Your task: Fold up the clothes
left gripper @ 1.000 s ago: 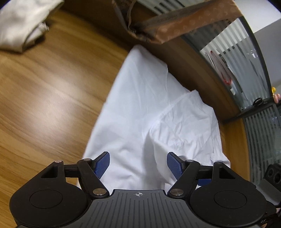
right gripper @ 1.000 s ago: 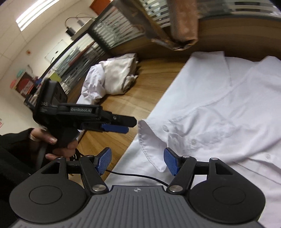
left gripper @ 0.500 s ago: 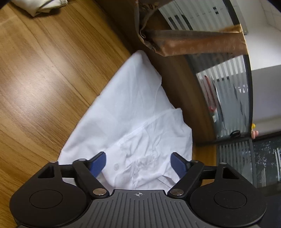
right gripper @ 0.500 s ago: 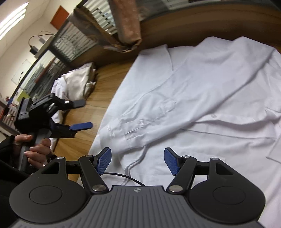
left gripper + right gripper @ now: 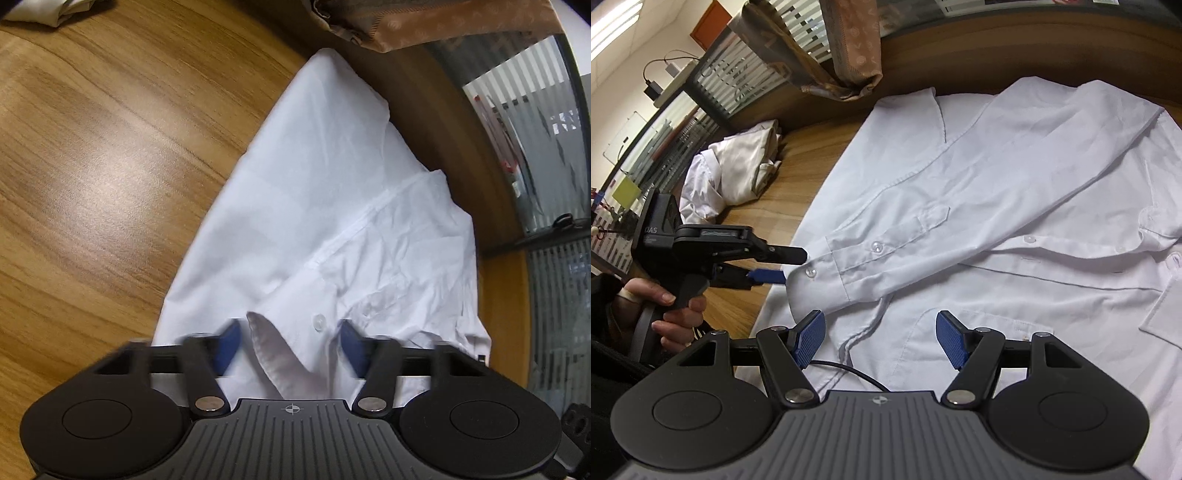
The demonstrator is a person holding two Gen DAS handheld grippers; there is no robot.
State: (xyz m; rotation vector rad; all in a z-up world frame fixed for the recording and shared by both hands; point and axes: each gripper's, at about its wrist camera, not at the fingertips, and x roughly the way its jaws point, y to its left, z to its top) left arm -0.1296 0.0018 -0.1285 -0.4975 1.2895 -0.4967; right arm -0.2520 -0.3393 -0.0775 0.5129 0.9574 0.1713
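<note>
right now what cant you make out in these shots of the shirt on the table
- Left hand-held gripper, left wrist view: motion blur hides whether its closing pads press the cuff.
- White shirt, right wrist view: right side cut by the frame edge.
- Shirt hem, both views: hidden by gripper bodies.
- Pile of pale clothes: too crumpled to identify.

The white shirt [image 5: 979,177] is thin, matt woven cloth, creased, with glossy plastic buttons. Under it, the bench [image 5: 110,155] is wood-grain with a soft sheen. Beside the shirt, each hand-held gripper [image 5: 879,336] is matt black plastic with ribbed blue pads [image 5: 951,338] and shiny metal rivets.
</note>
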